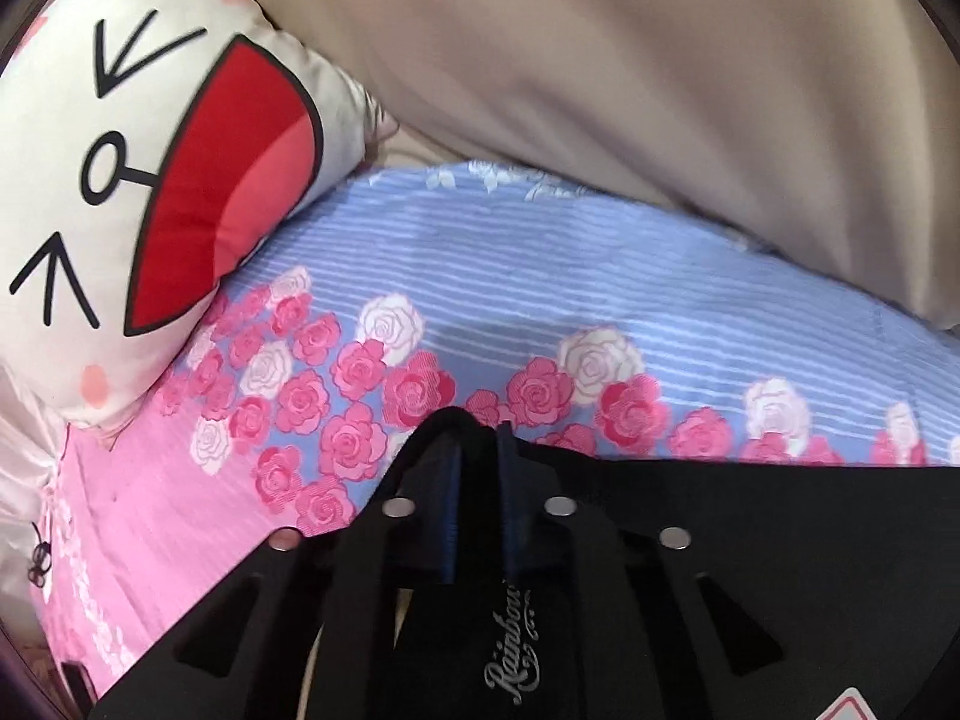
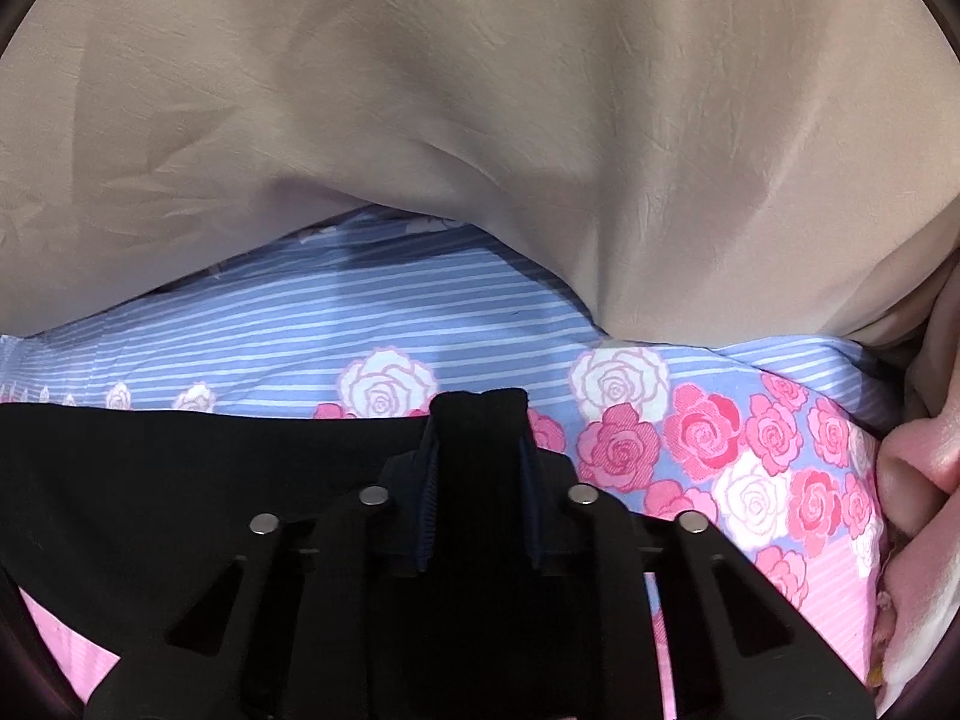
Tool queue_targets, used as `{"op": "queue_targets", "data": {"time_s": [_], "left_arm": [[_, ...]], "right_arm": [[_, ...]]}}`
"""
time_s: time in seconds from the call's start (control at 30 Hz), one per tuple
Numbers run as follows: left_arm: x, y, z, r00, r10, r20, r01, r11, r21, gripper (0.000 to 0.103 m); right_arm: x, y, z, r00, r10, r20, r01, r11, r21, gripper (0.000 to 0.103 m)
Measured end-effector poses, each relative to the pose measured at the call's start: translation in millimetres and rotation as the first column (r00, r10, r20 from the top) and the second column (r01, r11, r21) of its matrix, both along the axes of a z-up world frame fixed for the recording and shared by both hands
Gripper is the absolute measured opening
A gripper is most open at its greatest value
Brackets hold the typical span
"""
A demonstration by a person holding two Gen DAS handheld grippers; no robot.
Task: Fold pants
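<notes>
Both my grippers, left gripper [image 1: 480, 420] and right gripper [image 2: 480, 414], are clamped on the black pants [image 2: 180, 480] lying on the flowered bedsheet [image 2: 750, 450] near its pink edge; soft, light, floppy, so grip hems

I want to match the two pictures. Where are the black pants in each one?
Left wrist view: the pants fill the bottom right, pinched in the left gripper.
Right wrist view: the pants fill the bottom left, pinched in the right gripper.
Shared landmark: the rose sheet under them, with the beige blanket behind.
</notes>
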State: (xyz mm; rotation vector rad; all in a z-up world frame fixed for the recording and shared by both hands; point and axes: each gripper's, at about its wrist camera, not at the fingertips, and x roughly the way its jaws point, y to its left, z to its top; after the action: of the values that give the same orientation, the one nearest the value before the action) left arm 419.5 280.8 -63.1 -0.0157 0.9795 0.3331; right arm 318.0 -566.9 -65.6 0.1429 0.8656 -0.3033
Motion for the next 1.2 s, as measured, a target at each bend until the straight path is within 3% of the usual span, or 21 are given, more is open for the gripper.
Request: {"op": "queue_targets", "data": {"time_s": [0.37,0.8,1.03,1.2], "left_arm": [[-31,-6,59,0.995,-0.019,0.098,0.022,1.0,-0.023,0.006],[-109,-17,121,0.972,-0.089,0.22,0.097,0.995,-0.029,0.007],[-194,-1,148,0.934,-0.134,0.332,0.166,0.984,-0.069,0.008],[-262,13,133,0.932,-0.151,0.33,0.183,0.981,-0.066,0.01]], "right_arm": [[-36,21,55,0.995,-0.011,0.097,0.012,1.0,-0.005,0.018],[-105,37,124,0.971,0.039,0.235,-0.032,0.999,-0.031,0.018],[-199,64,171,0.926,0.093,0.365,-0.062,0.994,-0.094,0.018],[-280,73,154,0.914,0.089,0.396,-0.051,0.993,-0.106,0.018]]}}
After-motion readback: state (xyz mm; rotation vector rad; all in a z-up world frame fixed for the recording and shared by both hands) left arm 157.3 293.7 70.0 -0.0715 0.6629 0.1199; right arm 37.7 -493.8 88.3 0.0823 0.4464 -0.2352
